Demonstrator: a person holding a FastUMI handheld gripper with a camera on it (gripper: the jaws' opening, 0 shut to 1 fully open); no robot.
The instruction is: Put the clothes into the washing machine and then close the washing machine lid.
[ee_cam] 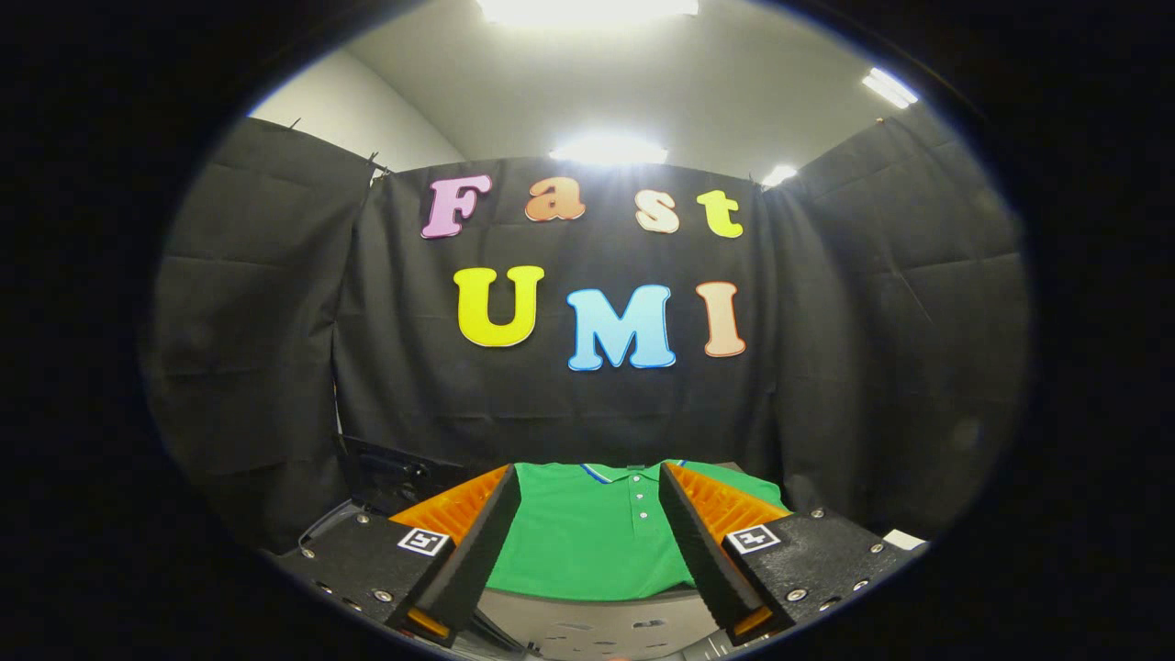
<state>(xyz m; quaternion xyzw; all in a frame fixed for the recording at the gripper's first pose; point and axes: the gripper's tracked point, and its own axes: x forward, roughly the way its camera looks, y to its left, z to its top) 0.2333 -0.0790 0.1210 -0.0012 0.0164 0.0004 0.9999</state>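
A green polo shirt (587, 537) with a buttoned placket and a blue-edged collar lies folded flat on a surface just ahead of my fingers. My gripper (587, 482) stands open above the near part of the shirt, with one finger on each side of it and a wide gap between them. Nothing is held between the fingers. The shirt's far edge lies close to the black cloth wall.
A grey surface (597, 629) with dark slots shows below the shirt's near edge. A dark object with cables (395, 477) sits to the left beyond the left finger. Black cloth walls close the booth on the left, back and right.
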